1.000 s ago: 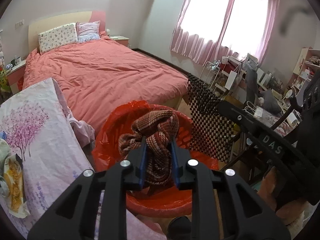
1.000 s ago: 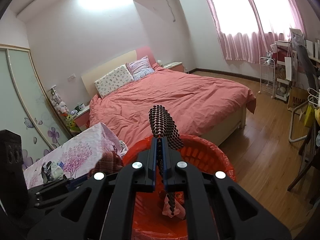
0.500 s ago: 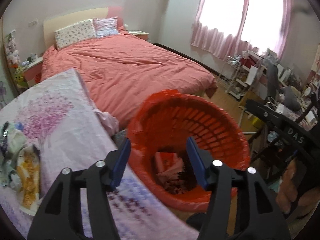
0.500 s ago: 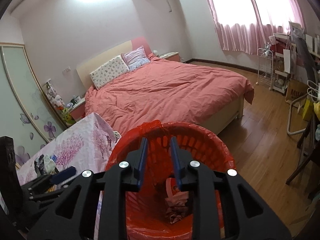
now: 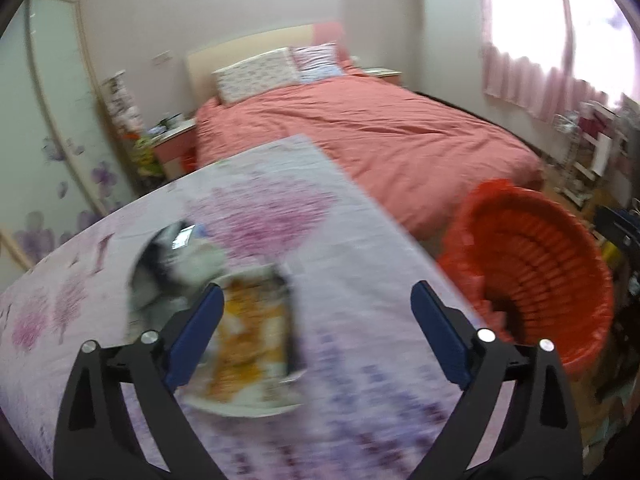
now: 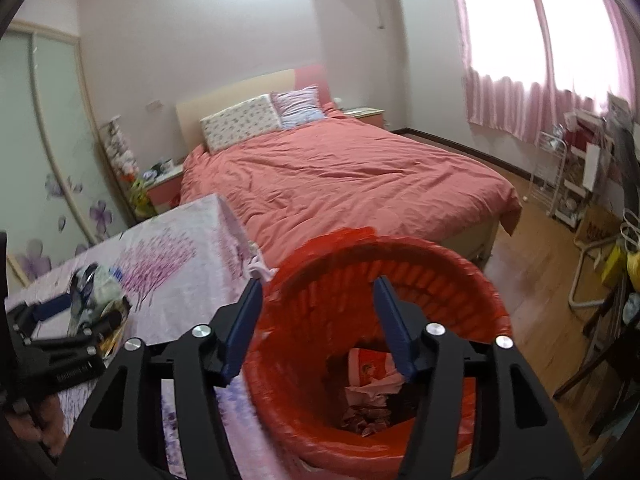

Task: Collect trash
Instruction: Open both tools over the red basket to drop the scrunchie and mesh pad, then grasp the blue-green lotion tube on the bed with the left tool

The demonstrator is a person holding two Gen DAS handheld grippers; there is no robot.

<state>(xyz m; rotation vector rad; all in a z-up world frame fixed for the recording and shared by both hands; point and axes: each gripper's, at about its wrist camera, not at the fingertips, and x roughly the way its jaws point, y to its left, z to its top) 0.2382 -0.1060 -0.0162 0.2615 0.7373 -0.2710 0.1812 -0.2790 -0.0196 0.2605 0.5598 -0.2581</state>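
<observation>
**A:** Where are your fingers right now?

**B:** My left gripper [image 5: 316, 320] has just been spreading and stands wide, nothing between the jaws. It hangs over the table [image 5: 360, 392], the one under the lilac blossom cloth. My right gripper [image 6: 316, 320] has also just been opening, to a middling gap, and it is empty too. It hovers above the red bin [image 6: 440, 280].

**A:** And the trash?

**B:** Some already lies at the bottom of the bin. What remains is on the table: a yellow-and-white wrapper [image 5: 252, 336] lying flat, and a crumpled dark-and-pale wrapper [image 5: 176, 264] touching its far left corner.

**A:** Which way from your fingers?

**B:** The yellow wrapper sits just ahead of my left jaws, toward my left finger rather than centred. Its long axis runs away from me, roughly along the line I point, so the jaws would close across its short width. The picture is blurred, so I cannot tell its edges exactly.

**A:** Which hand is nearer?

**B:** The left, clearly. The right is over the bin, just off the table's right edge.

**A:** The room?

**B:** A bedroom: a bed [image 6: 340, 176] with a salmon cover beyond the table's far edge, pink curtains [image 6: 532, 108] at the window, wooden floor [image 6: 532, 256].
</observation>
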